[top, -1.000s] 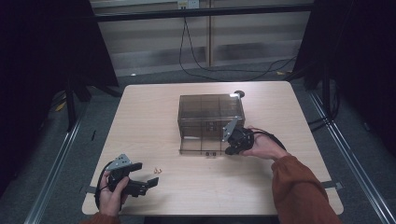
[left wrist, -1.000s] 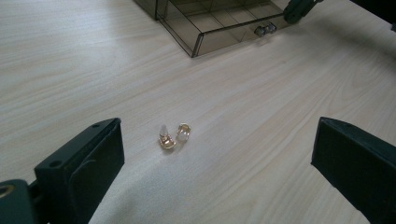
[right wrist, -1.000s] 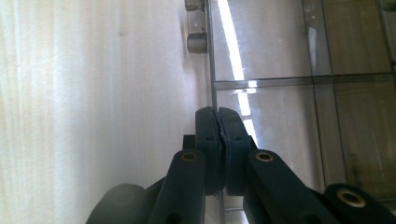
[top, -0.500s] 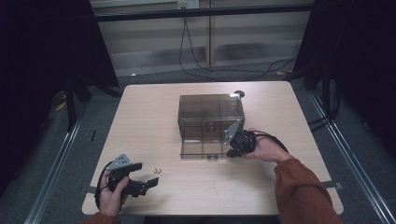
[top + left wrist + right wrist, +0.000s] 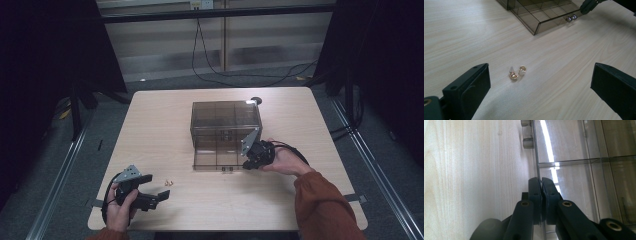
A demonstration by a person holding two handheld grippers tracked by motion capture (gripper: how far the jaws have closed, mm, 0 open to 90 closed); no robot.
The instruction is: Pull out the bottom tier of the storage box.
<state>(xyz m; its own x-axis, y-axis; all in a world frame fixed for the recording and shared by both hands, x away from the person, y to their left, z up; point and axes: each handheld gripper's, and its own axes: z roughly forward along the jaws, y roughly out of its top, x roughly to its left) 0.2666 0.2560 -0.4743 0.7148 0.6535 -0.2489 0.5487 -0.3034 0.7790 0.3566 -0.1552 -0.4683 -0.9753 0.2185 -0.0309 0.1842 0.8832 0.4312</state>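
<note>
Two small gold pieces [image 5: 517, 72] near the left gripper [image 5: 150, 197]: too small in the high view to tell what they are; closer up still unclear, perhaps earrings or clips.

Left gripper view: both jaws cut off by the bottom and side edges. Smoky drawer [image 5: 541, 16] cut off by the top edge. Right gripper [image 5: 587, 5] shows as a jaw tip at the top edge.

Right gripper view: drawer's front wall [image 5: 537, 157] vanishes between the pads; the pinched stretch hidden. Knob [image 5: 527, 135] clipped at top.

High view: forearms cut off at the near edge.
</note>
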